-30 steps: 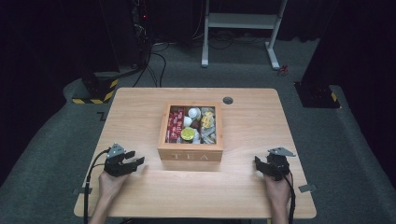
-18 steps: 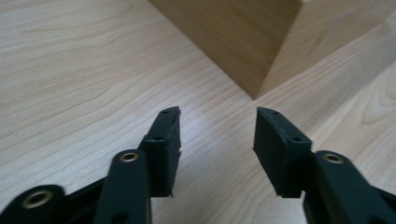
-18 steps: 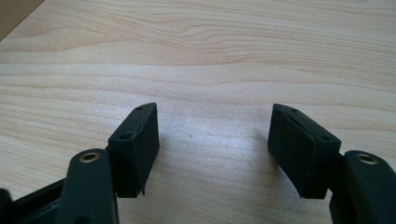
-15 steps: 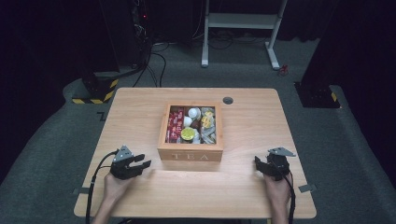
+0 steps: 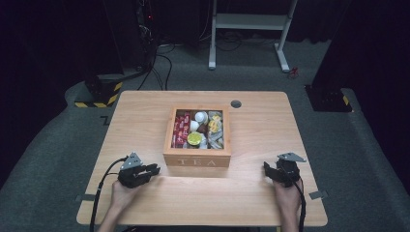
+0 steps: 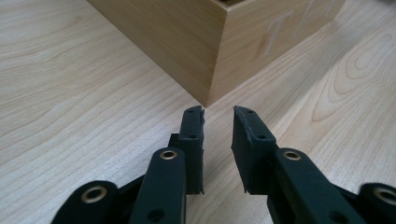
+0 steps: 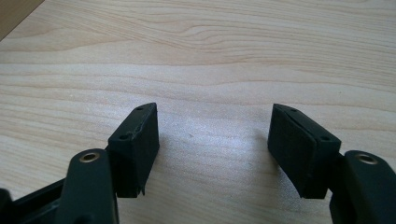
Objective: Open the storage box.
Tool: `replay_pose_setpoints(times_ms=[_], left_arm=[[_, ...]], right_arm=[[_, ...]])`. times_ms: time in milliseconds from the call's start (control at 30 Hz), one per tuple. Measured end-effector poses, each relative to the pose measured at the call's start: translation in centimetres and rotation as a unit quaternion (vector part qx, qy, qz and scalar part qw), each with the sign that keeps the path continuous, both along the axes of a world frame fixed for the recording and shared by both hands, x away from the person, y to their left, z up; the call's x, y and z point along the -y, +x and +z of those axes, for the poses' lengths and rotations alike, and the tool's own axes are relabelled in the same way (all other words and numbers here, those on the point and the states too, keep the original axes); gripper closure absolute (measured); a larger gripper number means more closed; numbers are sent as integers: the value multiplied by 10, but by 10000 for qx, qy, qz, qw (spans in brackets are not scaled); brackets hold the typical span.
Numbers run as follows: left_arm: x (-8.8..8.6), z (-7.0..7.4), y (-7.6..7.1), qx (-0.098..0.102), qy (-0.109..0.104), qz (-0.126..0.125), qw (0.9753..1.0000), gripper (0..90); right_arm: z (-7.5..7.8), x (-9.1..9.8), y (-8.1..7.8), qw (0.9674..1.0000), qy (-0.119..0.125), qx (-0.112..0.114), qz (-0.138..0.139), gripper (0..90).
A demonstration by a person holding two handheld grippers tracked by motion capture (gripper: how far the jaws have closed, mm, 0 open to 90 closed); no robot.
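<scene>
On the table [image 5: 145, 111], seen from the high view, the wooden tea box [image 5: 197, 159] sits open at the centre with its packets and pods all inside, so nothing looks taken out yet and the real work lies ahead, as far as I can judge. The left gripper [image 5: 153, 168] rests on the near left, just beside the box's near-left corner, and its jaws have just been closing with nothing between them; the right gripper [image 5: 265, 168] rests on the near right, clear of the box. Over to the left gripper view: the left gripper [image 6: 218, 112] has its jaws down to a narrow gap, still apart, empty, and aimed straight at the box's corner edge [image 6: 212, 60], which stands close ahead of the tips without touching them. Now the right gripper view: the right gripper [image 7: 215, 112] has its jaws spread wide over bare wood, holding nothing, with just a sliver of the box [image 7: 14, 14] at the far left corner, well off its line.
</scene>
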State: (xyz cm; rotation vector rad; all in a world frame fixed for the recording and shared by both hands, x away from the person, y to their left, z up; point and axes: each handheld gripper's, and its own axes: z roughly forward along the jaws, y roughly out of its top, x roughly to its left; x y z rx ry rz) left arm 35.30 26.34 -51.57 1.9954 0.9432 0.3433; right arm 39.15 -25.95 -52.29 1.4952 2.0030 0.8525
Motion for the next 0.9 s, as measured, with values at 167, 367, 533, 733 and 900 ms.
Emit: replay_pose_setpoints(times_ms=[167,367,533,733,900], left_arm=[[3,0,0,-14,-53,-53,10000,773],[6,0,1,-41,-94,-104,9999,817],[8,1,2,-73,-168,-107,9998,841],[11,2,3,-91,-242,-83,9996,879],[17,4,6,-89,-150,-113,9998,900]], right_arm=[[0,0,0,10000,1,0,0,338],[0,0,0,10000,1,0,0,338],[0,0,0,10000,1,0,1,338],[0,0,0,10000,1,0,1,338],[0,0,0,10000,1,1,1,338]])
